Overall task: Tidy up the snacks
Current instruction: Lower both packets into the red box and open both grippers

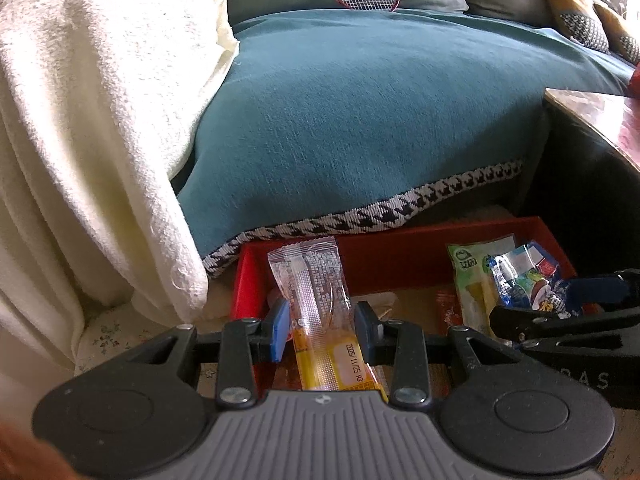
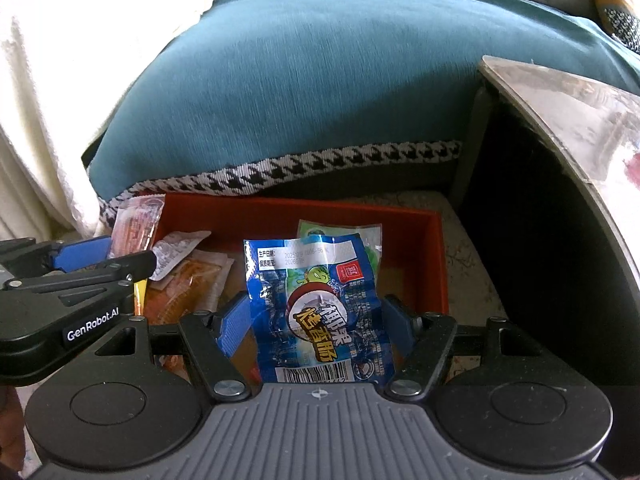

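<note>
A red box (image 1: 400, 252) (image 2: 304, 212) stands on the floor by the sofa, with several snack packets inside. My left gripper (image 1: 322, 326) is over the box's left part with a clear and yellow stick packet (image 1: 316, 304) standing between its blue pads; the pads stand slightly apart from the packet, so the grip is unclear. My right gripper (image 2: 316, 320) is over the box with a blue sausage packet (image 2: 316, 304) between its pads, also with small gaps. A green packet (image 1: 476, 280) (image 2: 340, 236) lies behind the blue one.
A teal sofa cushion (image 1: 360, 120) with a houndstooth trim hangs over the box's far side. A cream blanket (image 1: 80, 120) drapes at the left. A table edge (image 2: 560, 128) stands at the right. Orange packets (image 2: 180, 292) lie in the box.
</note>
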`<move>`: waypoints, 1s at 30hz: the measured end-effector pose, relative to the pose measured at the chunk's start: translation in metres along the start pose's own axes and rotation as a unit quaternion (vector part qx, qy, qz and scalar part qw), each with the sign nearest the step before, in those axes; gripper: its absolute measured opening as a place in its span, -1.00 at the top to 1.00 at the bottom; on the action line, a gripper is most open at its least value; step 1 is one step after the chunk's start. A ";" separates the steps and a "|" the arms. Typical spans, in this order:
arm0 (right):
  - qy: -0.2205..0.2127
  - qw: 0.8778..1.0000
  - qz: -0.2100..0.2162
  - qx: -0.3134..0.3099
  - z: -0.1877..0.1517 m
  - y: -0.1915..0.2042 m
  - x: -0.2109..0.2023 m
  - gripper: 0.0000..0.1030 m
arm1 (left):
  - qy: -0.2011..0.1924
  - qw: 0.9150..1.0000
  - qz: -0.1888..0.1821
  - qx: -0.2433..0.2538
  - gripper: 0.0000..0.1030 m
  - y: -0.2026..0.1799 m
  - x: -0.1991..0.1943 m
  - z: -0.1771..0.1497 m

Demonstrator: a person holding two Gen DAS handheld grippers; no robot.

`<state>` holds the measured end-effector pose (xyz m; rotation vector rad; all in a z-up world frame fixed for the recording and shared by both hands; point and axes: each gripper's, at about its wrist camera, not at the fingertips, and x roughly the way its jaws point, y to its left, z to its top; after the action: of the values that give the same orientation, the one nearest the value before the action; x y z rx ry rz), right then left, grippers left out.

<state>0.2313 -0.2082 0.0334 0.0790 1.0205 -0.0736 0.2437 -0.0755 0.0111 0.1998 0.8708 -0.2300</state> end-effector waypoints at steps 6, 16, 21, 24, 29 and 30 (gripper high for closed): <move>0.006 1.000 -0.001 -0.003 0.002 0.002 0.002 -0.47 | 0.006 1.000 -0.001 0.002 0.44 0.000 0.004 -0.001; 0.015 1.000 -0.003 -0.011 0.003 0.004 0.008 -0.47 | 0.018 1.000 -0.004 0.004 0.44 -0.002 0.009 -0.004; 0.020 1.000 -0.004 -0.014 0.001 0.004 0.011 -0.47 | 0.024 1.000 -0.007 0.003 0.44 -0.001 0.011 -0.002; 0.025 1.000 -0.006 -0.016 0.000 0.005 0.015 -0.47 | 0.027 1.000 -0.006 0.004 0.44 -0.002 0.013 -0.003; 0.024 1.000 -0.009 -0.013 -0.002 0.005 0.017 -0.47 | 0.034 0.999 -0.009 0.004 0.44 -0.003 0.018 -0.003; 0.024 1.000 -0.010 -0.013 -0.002 0.005 0.018 -0.47 | 0.035 0.999 -0.010 0.005 0.44 -0.003 0.019 -0.003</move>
<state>0.2395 -0.2032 0.0175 0.0475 1.0691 -0.0768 0.2527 -0.0798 -0.0056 0.2099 0.9423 -0.2468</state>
